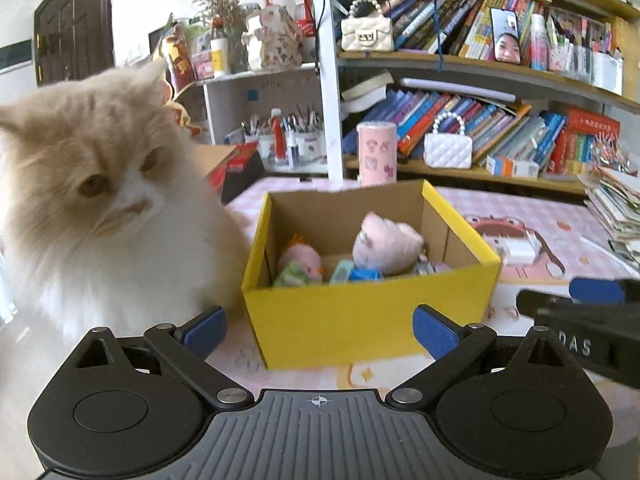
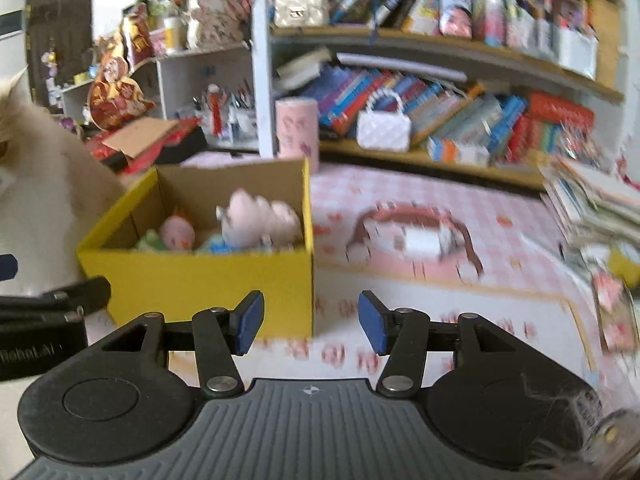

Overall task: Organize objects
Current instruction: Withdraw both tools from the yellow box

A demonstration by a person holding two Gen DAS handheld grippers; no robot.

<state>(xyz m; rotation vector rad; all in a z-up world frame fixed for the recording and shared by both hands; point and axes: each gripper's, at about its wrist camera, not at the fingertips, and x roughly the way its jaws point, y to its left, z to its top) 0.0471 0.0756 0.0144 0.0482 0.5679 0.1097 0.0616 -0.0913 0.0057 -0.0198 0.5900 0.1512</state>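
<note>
A fluffy cream-and-white long-haired cat [image 1: 100,208] sits at the far left of the pink checked surface [image 1: 560,216], just beside the yellow cardboard box [image 1: 360,308].

The left hand-held gripper [image 1: 318,330] is spread wide and holds nothing. Its blue pads flank the near wall of the box without touching it.

The box is open-topped with a plain brown interior. It contains a pink plush pig [image 1: 386,242] at the right, a small pink round plush with orange tuft [image 1: 300,258] at the left, and small blue and green items between them that are too indistinct to identify.

A pink cylindrical canister with printed figures [image 1: 376,152] stands upright beyond the box, on the far side.

The right hand-held gripper [image 2: 311,322] is spread and empty. It is positioned near the right corner of the box.

A small white block-shaped object [image 1: 518,250] lies on the surface to the right of the box, well apart from it.

A stack of books and papers [image 1: 616,204] rests at the far right edge.
</note>
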